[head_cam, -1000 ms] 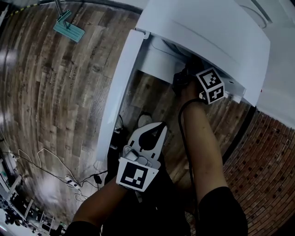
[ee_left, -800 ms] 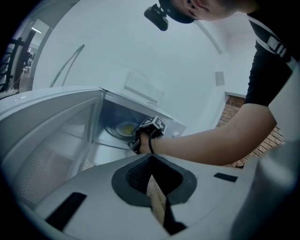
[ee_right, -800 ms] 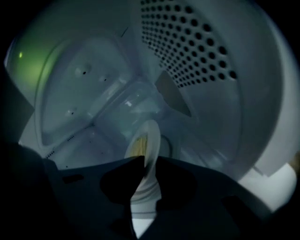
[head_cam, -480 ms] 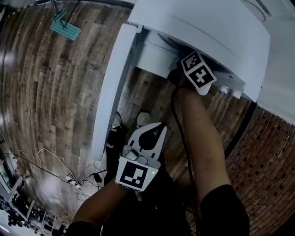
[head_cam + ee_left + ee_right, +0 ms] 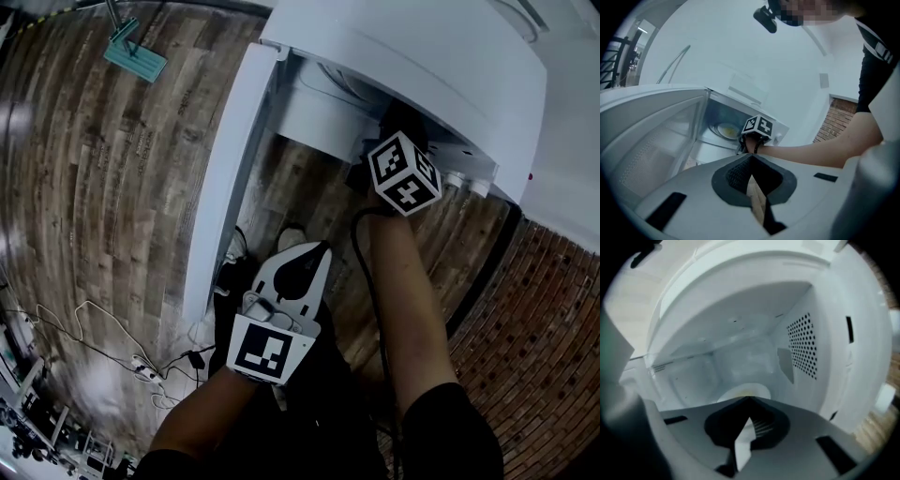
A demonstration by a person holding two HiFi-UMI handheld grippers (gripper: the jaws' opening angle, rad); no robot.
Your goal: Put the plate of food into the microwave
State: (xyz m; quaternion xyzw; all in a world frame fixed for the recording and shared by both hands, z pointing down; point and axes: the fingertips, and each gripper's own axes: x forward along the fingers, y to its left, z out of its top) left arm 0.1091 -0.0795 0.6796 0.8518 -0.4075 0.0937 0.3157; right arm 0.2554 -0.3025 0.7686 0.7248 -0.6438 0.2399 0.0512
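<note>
Wood-plank floor (image 5: 112, 187) fills the head view, with brick (image 5: 534, 319) at lower right, cables (image 5: 84, 328) at lower left and a teal pad (image 5: 136, 54) lying far off at the top. Above it we see the white microwave (image 5: 412, 56), its door (image 5: 225, 178) swung wide to the left. Our right gripper (image 5: 386, 141) reaches into the mouth, and the black-and-white square markers on its cube face us. Our left gripper (image 5: 322, 248) hangs low and well apart from the oven, tips pointing up toward it, one square marker showing on its back. In the left gripper view its jaws are pressed together at the tips with nothing held; only a sliver of floor shows through the gap behind them. Past them the plate (image 5: 726, 130) lies flat on the oven floor, face up, with something yellowish in its middle, just beyond the right gripper's cube. In the right gripper view the jaws likewise meet at the tips and hold nothing. The plate's pale rim shows just beyond them, centred in the cavity, and a field of vent holes (image 5: 804, 345) dots the right wall.
</note>
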